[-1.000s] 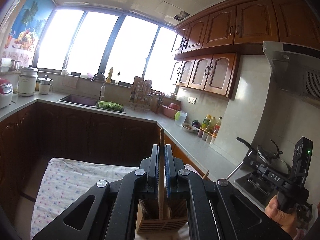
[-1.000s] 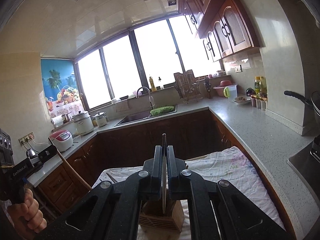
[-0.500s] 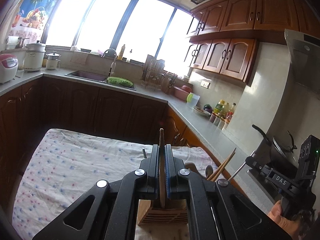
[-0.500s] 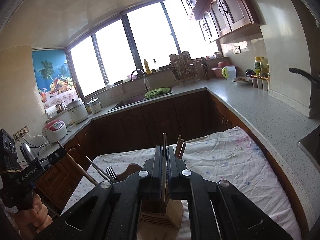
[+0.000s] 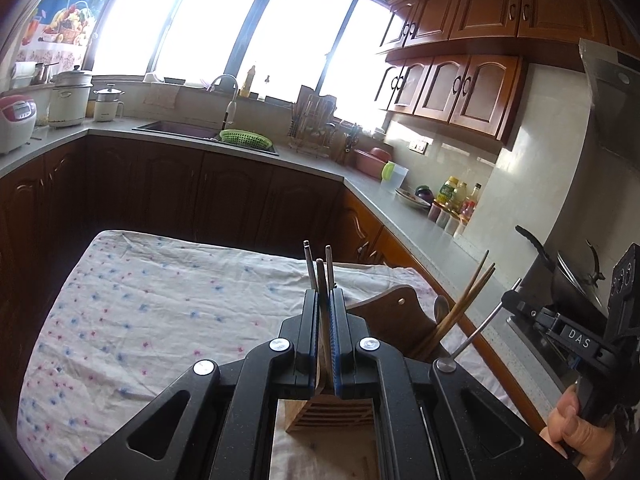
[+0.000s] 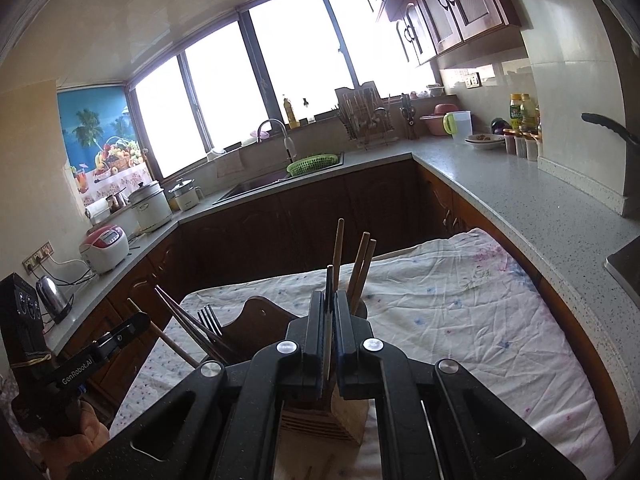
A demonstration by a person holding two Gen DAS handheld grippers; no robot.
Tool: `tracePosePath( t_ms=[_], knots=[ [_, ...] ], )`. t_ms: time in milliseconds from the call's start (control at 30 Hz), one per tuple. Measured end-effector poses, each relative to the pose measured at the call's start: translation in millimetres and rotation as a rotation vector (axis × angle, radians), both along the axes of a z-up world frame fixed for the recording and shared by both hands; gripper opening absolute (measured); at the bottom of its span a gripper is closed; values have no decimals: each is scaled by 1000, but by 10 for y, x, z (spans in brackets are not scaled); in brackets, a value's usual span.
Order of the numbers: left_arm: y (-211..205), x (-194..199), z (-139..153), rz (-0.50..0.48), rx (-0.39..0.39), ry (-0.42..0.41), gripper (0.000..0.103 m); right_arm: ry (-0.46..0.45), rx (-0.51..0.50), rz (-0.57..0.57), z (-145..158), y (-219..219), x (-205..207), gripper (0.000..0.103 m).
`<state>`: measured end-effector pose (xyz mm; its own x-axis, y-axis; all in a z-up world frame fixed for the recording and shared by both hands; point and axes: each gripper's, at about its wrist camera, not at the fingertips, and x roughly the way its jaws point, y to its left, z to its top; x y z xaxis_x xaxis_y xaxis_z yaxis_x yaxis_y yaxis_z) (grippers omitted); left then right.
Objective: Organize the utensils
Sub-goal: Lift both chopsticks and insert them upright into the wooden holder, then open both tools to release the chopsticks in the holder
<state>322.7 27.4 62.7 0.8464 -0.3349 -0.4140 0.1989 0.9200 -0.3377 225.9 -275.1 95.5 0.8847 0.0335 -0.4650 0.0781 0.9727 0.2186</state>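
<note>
Wooden chopstick (image 5: pixel 322 320) clamped in left gripper (image 5: pixel 325 300), dark-handled utensil (image 6: pixel 329 320) clamped in right gripper (image 6: pixel 329 304), both above near slotted holder (image 5: pixel 330 414).

**Colours and patterns, kitchen table and counters**

Tablecloth (image 5: pixel 168 312): white, scattered small blue and pink flecks; a pink-purple smudge at its far corner in the right wrist view. Utensil holder (image 5: pixel 332 414): pale slatted wood. Chopsticks (image 6: pixel 362 264): tan. Basket (image 5: pixel 245 139) by the sink: bright green mesh. Cabinets (image 5: pixel 460 84): reddish-brown wood. Countertop (image 6: pixel 520 200): grey speckled. Rice cooker (image 6: pixel 105 249): white with red top. Poster (image 6: pixel 100 136): blue sky, palms, fruit.
</note>
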Motion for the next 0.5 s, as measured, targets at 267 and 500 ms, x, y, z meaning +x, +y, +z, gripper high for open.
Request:
tracePosePath(
  t_ms=[267, 500],
  knots=[
    [40, -24, -55, -5, -19, 13, 4, 5, 16, 0, 3, -7, 13, 4],
    [149, -142, 13, 36, -36, 12, 40, -16, 61, 1, 35, -56, -50, 22]
  ],
)
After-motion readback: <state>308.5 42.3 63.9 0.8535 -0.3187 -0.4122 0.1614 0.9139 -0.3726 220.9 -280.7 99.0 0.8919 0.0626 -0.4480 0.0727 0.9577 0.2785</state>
